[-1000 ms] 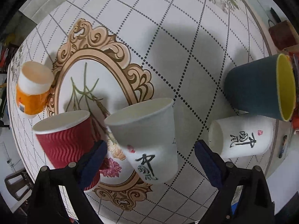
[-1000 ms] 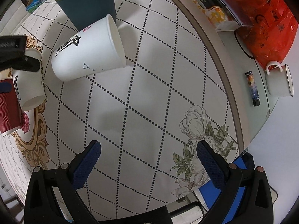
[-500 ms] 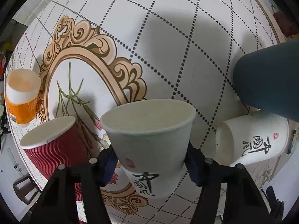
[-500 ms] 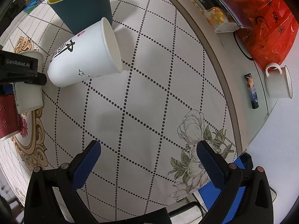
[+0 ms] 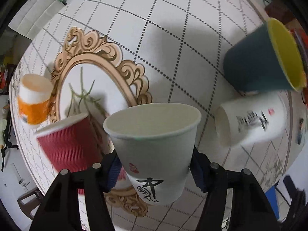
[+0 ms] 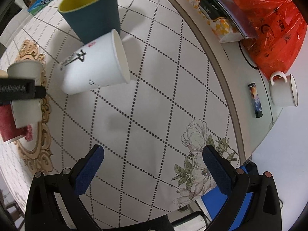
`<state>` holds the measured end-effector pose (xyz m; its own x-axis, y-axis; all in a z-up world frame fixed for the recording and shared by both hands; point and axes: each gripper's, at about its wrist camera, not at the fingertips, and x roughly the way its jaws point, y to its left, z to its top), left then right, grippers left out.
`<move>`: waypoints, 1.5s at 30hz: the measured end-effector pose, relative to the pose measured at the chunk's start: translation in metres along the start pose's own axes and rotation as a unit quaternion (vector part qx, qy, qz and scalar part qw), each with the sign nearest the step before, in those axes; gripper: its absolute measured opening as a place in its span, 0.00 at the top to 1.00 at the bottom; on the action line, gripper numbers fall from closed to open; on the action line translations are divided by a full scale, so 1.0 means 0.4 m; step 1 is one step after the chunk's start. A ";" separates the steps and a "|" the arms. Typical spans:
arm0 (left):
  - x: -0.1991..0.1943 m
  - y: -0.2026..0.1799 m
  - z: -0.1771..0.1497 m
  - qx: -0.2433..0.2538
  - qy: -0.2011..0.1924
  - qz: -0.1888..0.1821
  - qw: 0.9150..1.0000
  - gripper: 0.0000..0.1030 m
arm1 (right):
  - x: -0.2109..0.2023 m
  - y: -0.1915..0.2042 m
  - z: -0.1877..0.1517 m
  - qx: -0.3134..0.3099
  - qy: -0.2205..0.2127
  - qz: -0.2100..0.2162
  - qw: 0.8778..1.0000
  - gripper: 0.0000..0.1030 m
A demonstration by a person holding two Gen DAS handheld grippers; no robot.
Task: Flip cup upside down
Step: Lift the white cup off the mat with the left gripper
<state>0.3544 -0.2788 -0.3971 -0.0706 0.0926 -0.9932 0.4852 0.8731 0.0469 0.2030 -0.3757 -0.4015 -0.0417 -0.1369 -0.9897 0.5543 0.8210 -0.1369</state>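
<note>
My left gripper point(image 5: 155, 163) is shut on a white paper cup point(image 5: 154, 144) with black calligraphy, gripped at its sides, mouth up and lifted above the tablecloth. The same cup point(image 6: 25, 96) and the left gripper's finger point(image 6: 21, 91) show at the left edge of the right wrist view. A second white calligraphy cup point(image 6: 94, 65) lies on its side; it also shows in the left wrist view point(image 5: 250, 119). My right gripper point(image 6: 152, 165) is open and empty above the cloth.
A red ribbed cup point(image 5: 69, 140) stands left of the held cup, an orange-banded cup point(image 5: 33, 100) further left. A dark teal cup with yellow inside point(image 6: 92, 11) stands beside the lying cup. A white mug point(image 6: 283, 90), a lighter point(image 6: 256, 100) and a red bag point(image 6: 269, 23) sit beyond the cloth's edge.
My left gripper closed around the white calligraphy cup and raised it off the cloth. My right gripper has drifted slightly nearer the lying cup, still open.
</note>
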 end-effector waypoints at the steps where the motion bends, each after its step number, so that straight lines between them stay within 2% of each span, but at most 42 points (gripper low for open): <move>1: -0.013 0.003 -0.013 -0.001 -0.003 0.000 1.000 0.42 | -0.005 -0.002 -0.005 -0.003 -0.003 0.003 1.000 0.00; 8: -0.086 0.032 -0.126 -0.013 -0.025 0.003 1.000 0.42 | -0.057 0.010 -0.054 -0.045 -0.023 0.025 0.998 0.00; 12: -0.095 0.066 -0.226 -0.041 -0.021 0.000 0.999 0.42 | -0.073 0.024 -0.102 -0.075 -0.022 0.041 0.996 0.00; 14: -0.079 0.080 -0.293 -0.059 -0.017 -0.001 0.998 0.42 | -0.068 0.022 -0.124 -0.093 -0.021 0.050 0.994 0.00; 15: -0.083 0.087 -0.351 -0.066 -0.016 -0.001 0.998 0.42 | -0.066 0.026 -0.137 -0.102 -0.021 0.052 0.993 0.00; 18: -0.063 0.105 -0.438 -0.092 -0.003 0.003 0.996 0.42 | -0.053 0.034 -0.173 -0.126 -0.016 0.066 0.990 0.00; 25: 0.007 0.166 -0.560 -0.158 0.026 0.005 0.987 0.42 | -0.010 0.080 -0.222 -0.179 0.002 0.086 0.980 0.00; 36: 0.128 0.221 -0.563 -0.205 0.058 -0.022 0.977 0.42 | 0.040 0.130 -0.266 -0.218 0.027 0.086 0.972 0.00; 45: 0.173 0.202 -0.554 -0.189 0.066 -0.025 0.980 0.40 | 0.053 0.106 -0.242 -0.205 0.032 0.075 0.975 0.00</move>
<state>0.1957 -0.0957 -0.4384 -0.2093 0.0851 -0.9741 0.1234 0.9905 0.0600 0.1451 -0.2902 -0.4323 -0.0441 0.0255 -0.9987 0.1798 0.9836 0.0172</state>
